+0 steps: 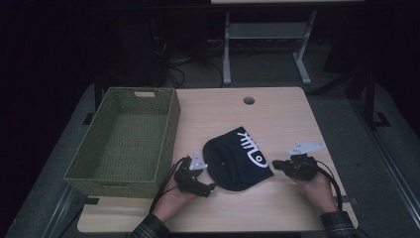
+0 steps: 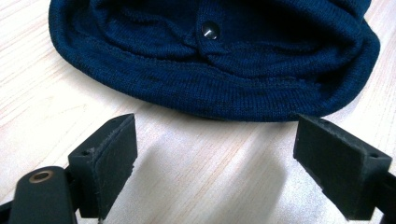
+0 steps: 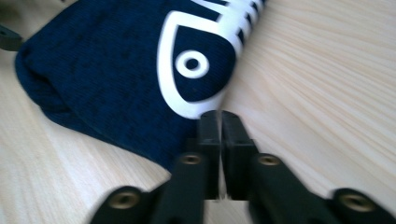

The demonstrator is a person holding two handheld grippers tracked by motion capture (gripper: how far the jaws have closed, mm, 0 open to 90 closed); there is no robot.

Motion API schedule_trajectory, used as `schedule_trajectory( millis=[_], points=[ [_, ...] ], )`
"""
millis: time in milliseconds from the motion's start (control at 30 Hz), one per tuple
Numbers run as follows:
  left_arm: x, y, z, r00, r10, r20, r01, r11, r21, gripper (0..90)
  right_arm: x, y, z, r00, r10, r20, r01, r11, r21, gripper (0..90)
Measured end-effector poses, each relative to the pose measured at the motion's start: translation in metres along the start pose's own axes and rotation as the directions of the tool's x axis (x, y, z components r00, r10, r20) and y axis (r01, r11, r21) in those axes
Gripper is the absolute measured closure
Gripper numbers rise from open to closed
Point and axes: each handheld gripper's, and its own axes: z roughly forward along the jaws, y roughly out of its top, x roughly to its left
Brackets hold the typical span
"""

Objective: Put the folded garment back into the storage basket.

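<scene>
A dark navy knit hat (image 1: 237,158) with a white fishbone print lies flat on the wooden table (image 1: 282,119), near its front middle. My left gripper (image 1: 208,180) sits just left of the hat, open. In the left gripper view its jaws (image 2: 215,140) stand wide apart on the bare wood, just short of the hat's brim (image 2: 210,88), which carries a small snap button (image 2: 209,31). My right gripper (image 1: 275,164) is at the hat's right edge. In the right gripper view its jaws (image 3: 218,119) are shut, with the tips against the edge of the hat (image 3: 107,79) by the fish's eye.
A green woven basket (image 1: 171,131) with nothing in it stands on the left of the table, close to my left hand. A round cable hole (image 1: 249,100) is at the table's far edge. Beyond the table are a desk frame (image 1: 227,49) and cables on the floor.
</scene>
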Motion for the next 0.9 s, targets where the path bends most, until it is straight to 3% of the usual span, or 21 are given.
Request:
schedule_trajectory(
  millis=[33, 67, 100, 133, 167, 233, 333, 367, 600, 633, 900],
  points=[
    [0.001, 0.001, -0.001, 1.0000, -0.004, 0.004, 0.004, 1.0000, -0.001, 12.9, 0.000, -0.005, -0.003, 0.9989, 0.024, 0.041, -0.024, 0.9997, 0.006, 72.4],
    [0.001, 0.001, -0.001, 1.0000, -0.004, 0.004, 0.004, 1.0000, -0.001, 12.9, 0.000, -0.005, -0.003, 0.9989, 0.024, 0.041, -0.024, 0.9997, 0.006, 72.4],
    [0.001, 0.003, -0.002, 1.0000, -0.006, 0.006, 0.006, 1.0000, -0.005, 12.9, 0.001, -0.011, -0.007, 0.9957, 0.051, 0.077, -0.049, 0.9986, -0.019, 60.9],
    [0.001, 0.003, -0.002, 1.0000, -0.006, 0.006, 0.006, 1.0000, -0.005, 12.9, 0.001, -0.011, -0.007, 0.9957, 0.051, 0.077, -0.049, 0.9986, -0.019, 60.9],
    [0.001, 0.004, -0.003, 1.0000, -0.002, 0.008, 0.002, 1.0000, -0.009, 13.0, 0.000, -0.016, -0.010, 0.9912, 0.069, 0.112, -0.068, 0.9976, -0.013, 51.3],
    [0.001, 0.006, -0.005, 0.9998, -0.004, 0.018, 0.004, 1.0000, -0.004, 13.2, 0.000, -0.022, -0.013, 0.9861, 0.077, 0.148, -0.074, 0.9970, -0.025, 42.7],
    [0.000, 0.008, -0.007, 0.9996, 0.002, 0.028, -0.002, 1.0000, -0.002, 13.2, 0.000, -0.028, -0.015, 0.9838, 0.098, 0.150, -0.096, 0.9952, -0.017, 35.1],
    [0.000, 0.009, -0.008, 0.9995, 0.009, 0.030, -0.009, 1.0000, 0.003, 13.2, 0.001, -0.033, -0.016, 0.9800, 0.099, 0.173, -0.098, 0.9951, -0.015, 27.2],
    [-0.001, 0.020, -0.011, 0.9968, 0.054, 0.059, -0.056, 0.9982, 0.024, 13.2, 0.000, -0.045, -0.018, 0.9726, 0.120, 0.199, -0.117, 0.9928, -0.024, 17.0],
    [-0.001, 0.023, -0.011, 0.9955, 0.063, 0.070, -0.065, 0.9975, 0.029, 13.2, 0.001, -0.047, -0.017, 0.9692, 0.112, 0.219, -0.111, 0.9937, -0.018, 15.2],
    [0.002, 0.037, -0.010, 0.9933, 0.085, 0.078, -0.089, 0.9950, 0.046, 13.2, 0.001, -0.053, -0.014, 0.9657, 0.114, 0.233, -0.118, 0.9931, 0.003, 13.4]
  ],
)
